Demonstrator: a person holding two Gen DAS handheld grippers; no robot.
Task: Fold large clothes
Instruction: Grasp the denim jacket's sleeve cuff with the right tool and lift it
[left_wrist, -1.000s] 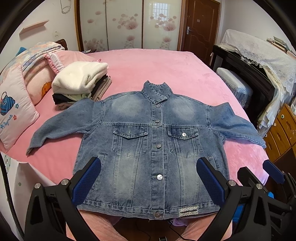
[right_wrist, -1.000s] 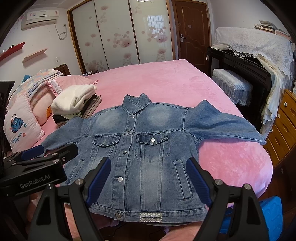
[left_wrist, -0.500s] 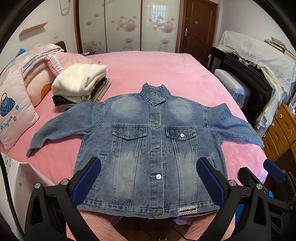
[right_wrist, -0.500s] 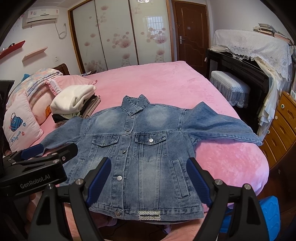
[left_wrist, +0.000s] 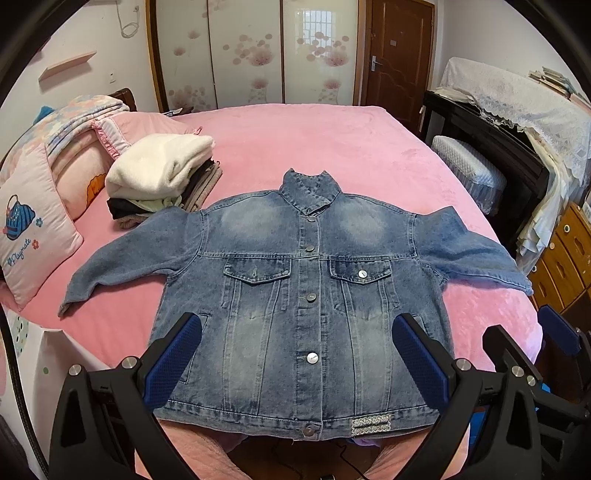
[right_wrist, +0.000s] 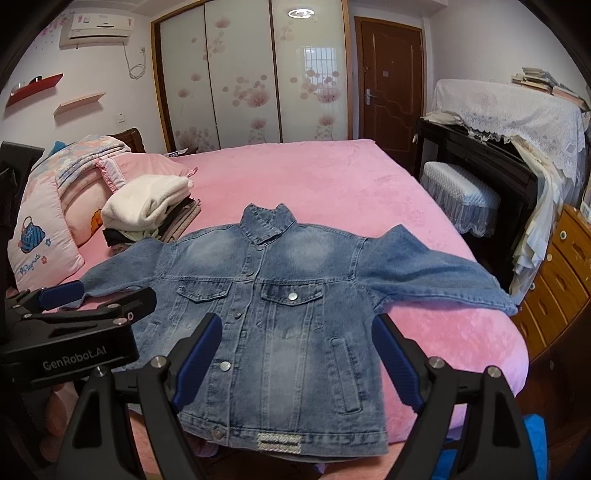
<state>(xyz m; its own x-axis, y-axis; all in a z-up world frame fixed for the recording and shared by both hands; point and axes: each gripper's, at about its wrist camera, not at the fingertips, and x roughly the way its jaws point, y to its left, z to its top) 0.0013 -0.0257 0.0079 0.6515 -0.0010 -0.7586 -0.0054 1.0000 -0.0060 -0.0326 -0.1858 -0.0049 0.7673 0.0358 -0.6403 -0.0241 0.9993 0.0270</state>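
A blue denim jacket (left_wrist: 306, 295) lies flat and buttoned on the pink bed (left_wrist: 332, 147), front up, collar away from me, both sleeves spread out to the sides. Its hem hangs at the near bed edge. My left gripper (left_wrist: 297, 354) hovers open above the lower part of the jacket, nothing between its blue pads. My right gripper (right_wrist: 297, 354) is open too, above the jacket (right_wrist: 280, 314) near its lower right half, holding nothing. The left gripper (right_wrist: 74, 295) shows at the left of the right wrist view.
A stack of folded clothes (left_wrist: 159, 177) topped with a white fleece sits at the jacket's left shoulder. Pillows (left_wrist: 33, 229) lie at the far left. A padded stool (left_wrist: 469, 173), a dark covered cabinet (left_wrist: 517, 122) and a wooden drawer chest (left_wrist: 565, 258) stand on the right.
Both views have shifted only slightly; the right view has tilted a little. The jacket lies as before and both grippers stay open.
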